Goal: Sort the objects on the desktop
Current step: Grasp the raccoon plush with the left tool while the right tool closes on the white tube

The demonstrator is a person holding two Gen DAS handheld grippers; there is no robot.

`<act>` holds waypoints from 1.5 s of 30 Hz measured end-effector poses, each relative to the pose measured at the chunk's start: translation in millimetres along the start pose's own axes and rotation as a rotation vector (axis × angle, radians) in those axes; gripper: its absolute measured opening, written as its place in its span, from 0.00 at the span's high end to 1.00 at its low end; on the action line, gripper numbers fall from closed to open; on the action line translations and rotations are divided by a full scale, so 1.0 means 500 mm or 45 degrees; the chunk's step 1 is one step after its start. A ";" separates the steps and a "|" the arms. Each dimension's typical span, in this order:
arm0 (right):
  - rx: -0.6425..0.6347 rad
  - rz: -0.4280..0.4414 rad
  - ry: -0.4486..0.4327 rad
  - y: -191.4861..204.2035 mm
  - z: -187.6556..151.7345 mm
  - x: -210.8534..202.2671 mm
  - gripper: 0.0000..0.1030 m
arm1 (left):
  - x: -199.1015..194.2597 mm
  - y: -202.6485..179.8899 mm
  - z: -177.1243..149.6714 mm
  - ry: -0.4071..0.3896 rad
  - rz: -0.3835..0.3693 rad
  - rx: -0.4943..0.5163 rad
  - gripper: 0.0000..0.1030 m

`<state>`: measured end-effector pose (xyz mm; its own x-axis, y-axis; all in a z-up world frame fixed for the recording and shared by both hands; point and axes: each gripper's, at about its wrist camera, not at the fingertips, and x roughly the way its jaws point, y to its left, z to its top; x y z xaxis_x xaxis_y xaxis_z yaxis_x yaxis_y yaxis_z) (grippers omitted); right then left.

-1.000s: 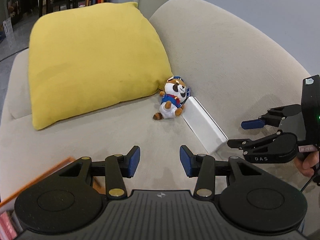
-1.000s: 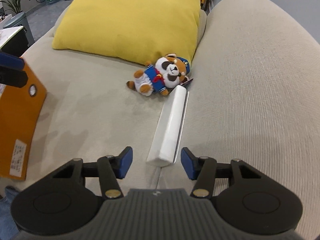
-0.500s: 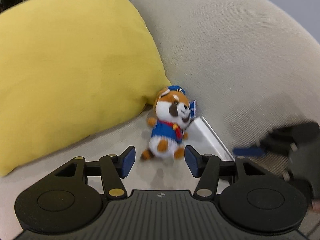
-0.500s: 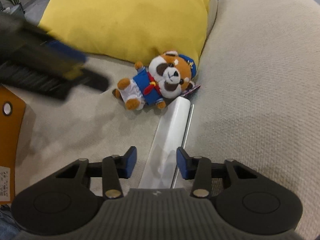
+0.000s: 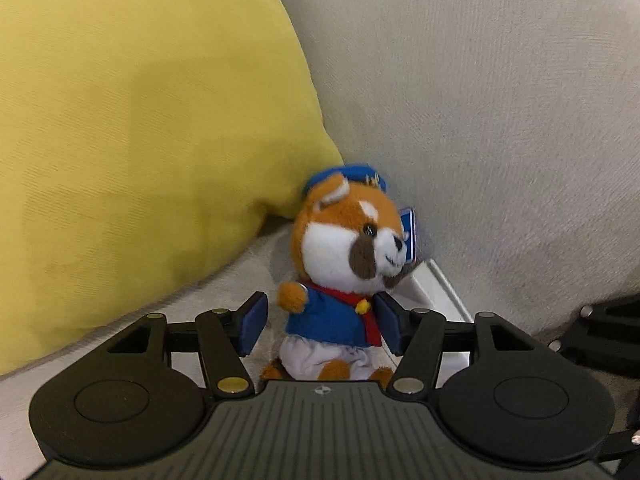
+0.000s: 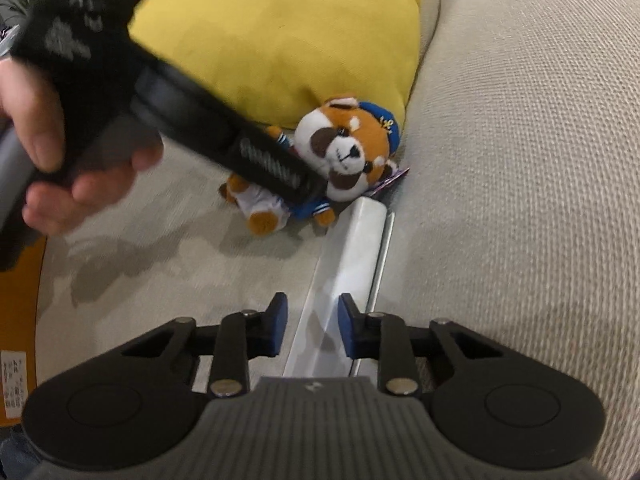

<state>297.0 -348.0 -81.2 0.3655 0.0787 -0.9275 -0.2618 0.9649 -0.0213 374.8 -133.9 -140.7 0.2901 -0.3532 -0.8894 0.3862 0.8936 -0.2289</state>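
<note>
A small plush [image 5: 340, 280] sits on a beige sofa [image 5: 500, 100], tucked at the lower corner of a yellow cushion [image 5: 140, 120] where seat meets backrest. It is a red panda in orange and white fur with dark brown eye patches, a blue cap with a gold mark, a blue jacket, a red neckerchief with a yellow bead and white shorts — a blue tag hangs behind its head. The left gripper [image 5: 320, 326] straddles its body: the jaws have just been opening and stand wide, the plush between the blue pads; the right pad looks to be at its jacket, the left one clear of it, so nothing is gripped. Just beside the plush lies a long white box [image 6: 344, 264] along the backrest. The right gripper [image 6: 313, 326] is over its near end; its jaws have just been closing, and the box sits between the pads with a narrow gap on each side. A hand [image 6: 60, 152] holds the left tool.
</note>
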 end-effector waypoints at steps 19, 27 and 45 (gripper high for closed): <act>0.118 0.025 0.044 0.002 -0.002 -0.025 0.66 | -0.117 0.005 -0.133 0.048 0.103 -0.085 0.59; 0.075 -0.353 0.013 0.084 -0.058 -0.048 0.51 | -0.254 -0.004 -0.209 -0.068 0.127 -0.121 0.59; 0.117 -0.465 0.061 0.124 -0.061 0.060 0.16 | -0.416 0.003 -0.358 -0.290 0.060 -0.293 0.59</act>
<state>264.3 -293.6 -121.7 0.3771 -0.2845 -0.8814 -0.0396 0.9458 -0.3222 158.3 -9.5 -26.7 0.5015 -0.3394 -0.7958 0.1670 0.9405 -0.2959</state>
